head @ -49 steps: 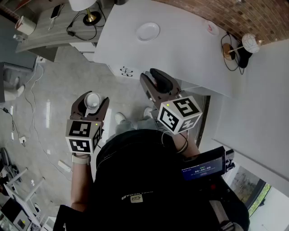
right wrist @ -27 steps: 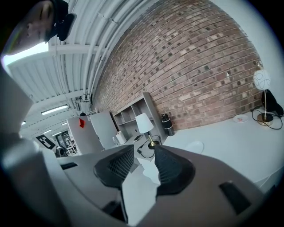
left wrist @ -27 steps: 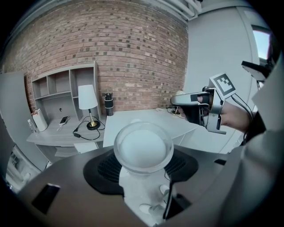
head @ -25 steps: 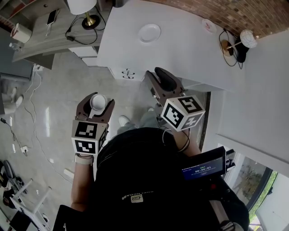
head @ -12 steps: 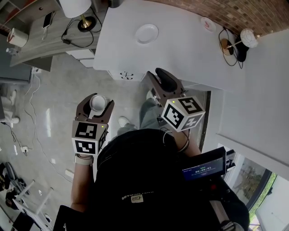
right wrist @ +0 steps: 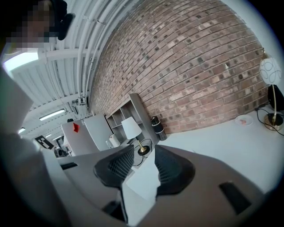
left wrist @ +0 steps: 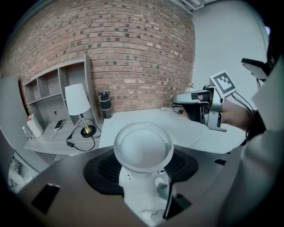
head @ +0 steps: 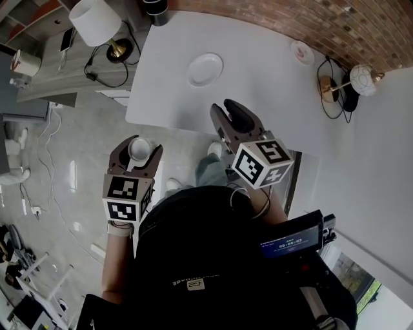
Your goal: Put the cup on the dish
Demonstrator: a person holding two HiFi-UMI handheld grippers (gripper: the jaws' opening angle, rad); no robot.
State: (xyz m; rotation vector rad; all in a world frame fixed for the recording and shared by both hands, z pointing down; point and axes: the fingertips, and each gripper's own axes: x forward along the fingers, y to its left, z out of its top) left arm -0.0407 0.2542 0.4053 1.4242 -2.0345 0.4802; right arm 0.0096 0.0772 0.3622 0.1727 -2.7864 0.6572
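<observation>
A small white cup (head: 139, 149) sits upright between the jaws of my left gripper (head: 137, 145), which is shut on it over the grey floor, short of the table's near edge. Seen from the left gripper view, the cup (left wrist: 143, 148) fills the centre and shows an empty bowl. The round white dish (head: 205, 69) lies on the white table (head: 271, 84), ahead and to the right of the cup. My right gripper (head: 235, 115) hovers over the table's near edge, its jaws a little apart around nothing (right wrist: 144, 166).
A white-shaded lamp (head: 97, 22) and a phone stand on a grey side desk at the left. A black bottle (head: 155, 8) stands at the table's far corner. A small saucer (head: 301, 53) and a globe lamp (head: 364, 77) are at the right, by the brick wall.
Both grippers have travelled forward toward the table, which now lies closer. The right gripper has come over the table's edge. The cup stays in the left jaws.
</observation>
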